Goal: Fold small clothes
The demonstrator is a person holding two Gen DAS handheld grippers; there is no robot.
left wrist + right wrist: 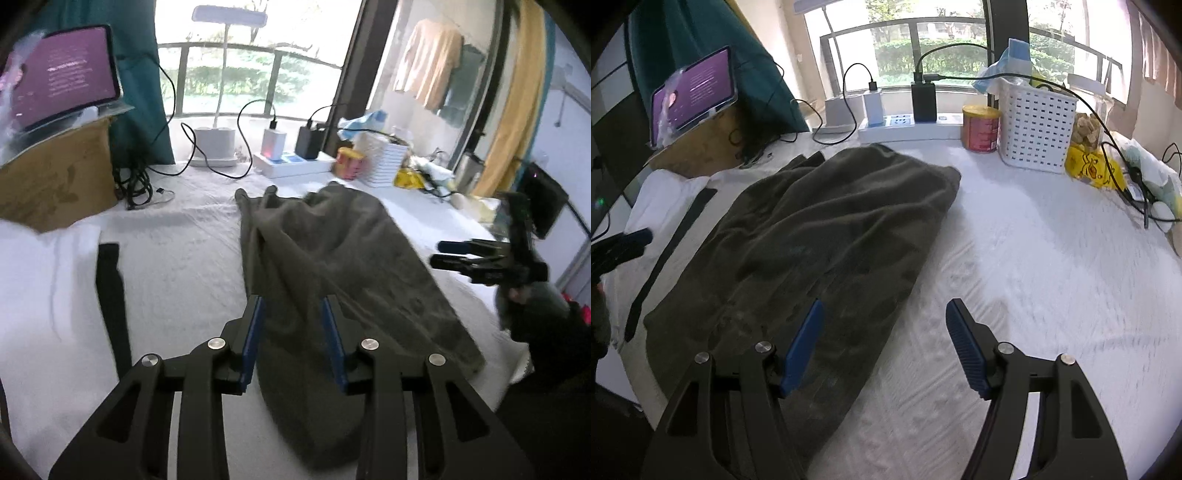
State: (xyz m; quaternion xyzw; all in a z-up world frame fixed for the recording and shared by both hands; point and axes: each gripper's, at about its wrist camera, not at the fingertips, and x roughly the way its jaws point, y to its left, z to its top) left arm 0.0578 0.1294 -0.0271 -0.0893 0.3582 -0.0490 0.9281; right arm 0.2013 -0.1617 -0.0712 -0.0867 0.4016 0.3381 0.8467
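Note:
A dark olive garment (pixel 332 273) lies rumpled and lengthwise on the white bedspread (pixel 177 254); it also shows in the right wrist view (pixel 820 236). My left gripper (pixel 293 306) is open and empty, hovering over the garment's near end. My right gripper (pixel 884 314) is open and empty, above the garment's right edge and the bare bedspread (pixel 1052 266). The right gripper also shows in the left wrist view (pixel 448 254) at the garment's right side. The left gripper's fingertips (pixel 635 240) show at the left edge of the right wrist view.
A black strap (pixel 110 295) lies left of the garment. A cardboard box (pixel 55 177) with a tablet (pixel 62 74) stands far left. At the back stand a power strip (pixel 908 129), chargers, a red can (pixel 980 127), a white basket (pixel 1036 127) and a yellow bag (pixel 1093 170).

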